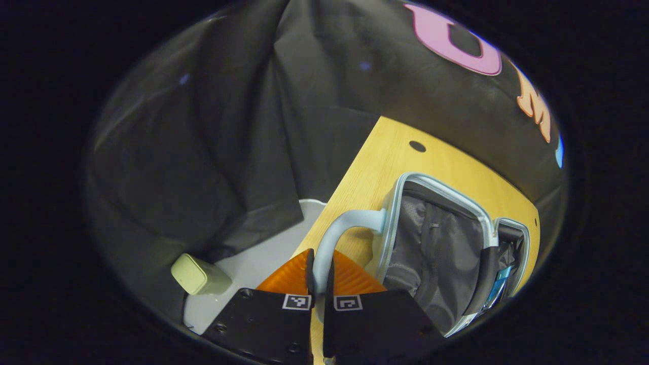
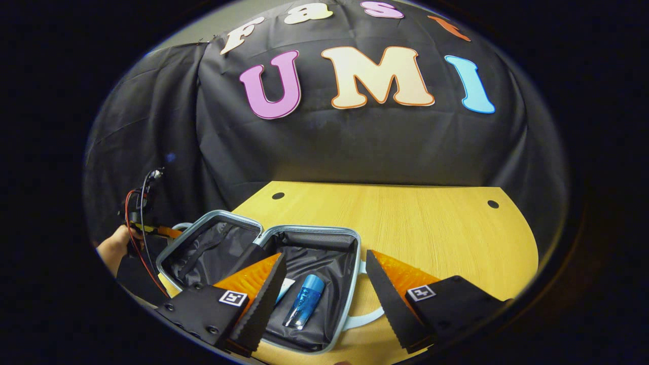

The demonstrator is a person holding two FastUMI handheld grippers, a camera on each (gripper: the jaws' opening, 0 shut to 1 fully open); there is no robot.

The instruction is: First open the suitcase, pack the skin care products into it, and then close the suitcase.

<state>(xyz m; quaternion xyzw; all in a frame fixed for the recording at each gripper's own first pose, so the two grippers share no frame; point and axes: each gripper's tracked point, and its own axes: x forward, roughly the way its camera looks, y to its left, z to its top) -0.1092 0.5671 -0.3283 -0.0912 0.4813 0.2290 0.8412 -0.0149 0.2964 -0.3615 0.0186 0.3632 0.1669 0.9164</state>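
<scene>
Jaws of left gripper [image 1: 320, 276] pinch suitcase handle [image 1: 337, 234]; right gripper [image 2: 324, 284] gapes.

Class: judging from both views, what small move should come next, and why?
Probably swing the lid half over to close the suitcase: the blue bottle already lies inside, the left tool grips the lid's handle, and the right tool hangs open, empty.
</scene>
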